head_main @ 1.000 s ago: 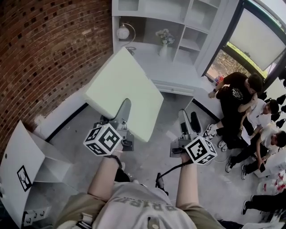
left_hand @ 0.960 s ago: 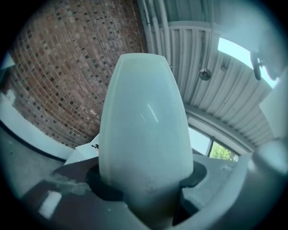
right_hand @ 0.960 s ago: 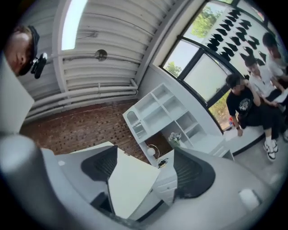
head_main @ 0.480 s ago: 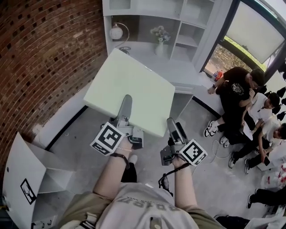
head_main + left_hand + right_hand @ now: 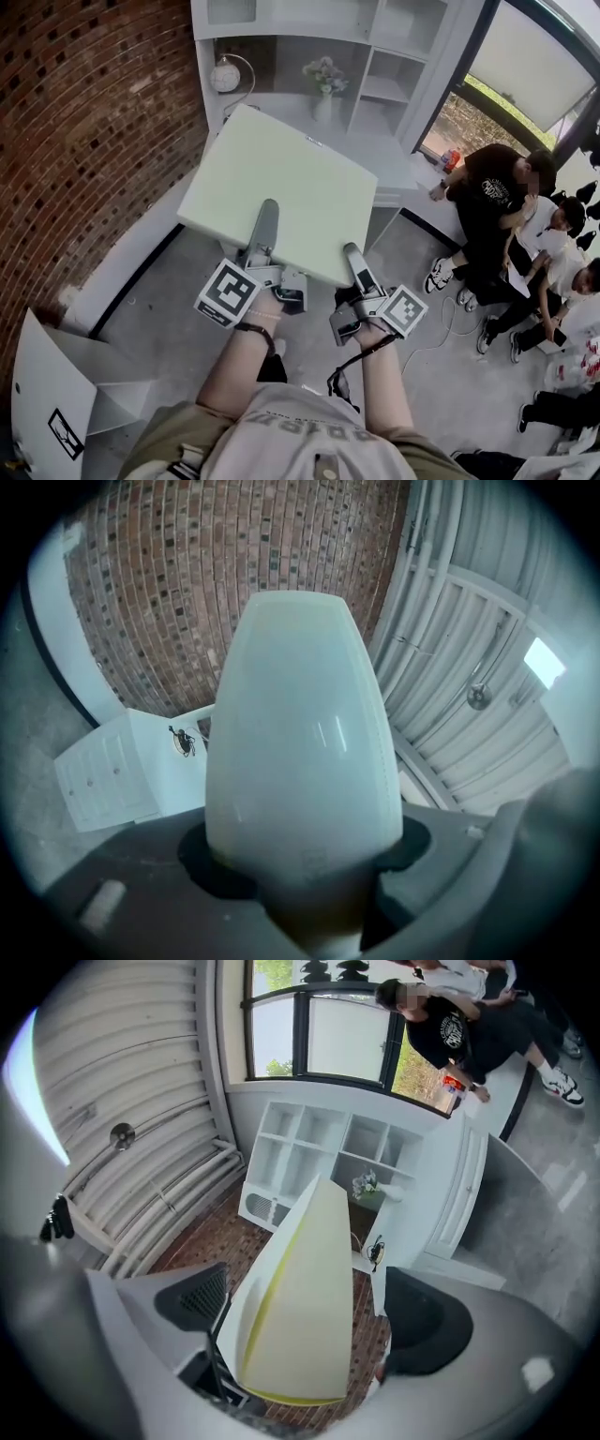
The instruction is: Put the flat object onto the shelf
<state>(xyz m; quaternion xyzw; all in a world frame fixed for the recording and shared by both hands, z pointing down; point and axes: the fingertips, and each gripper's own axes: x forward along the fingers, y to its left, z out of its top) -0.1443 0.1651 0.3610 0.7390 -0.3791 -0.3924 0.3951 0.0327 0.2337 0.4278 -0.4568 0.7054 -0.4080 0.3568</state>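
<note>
Carrying stage: the left gripper [image 5: 263,225] clamps the pale green slab [image 5: 281,178], held aloft short of the white shelf [image 5: 389,89]. The right gripper [image 5: 353,261] is opening around the slab's edge, apparently not pressing it. Placing is not yet done.

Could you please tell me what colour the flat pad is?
Flat pad: pale green, best in head view.
</note>
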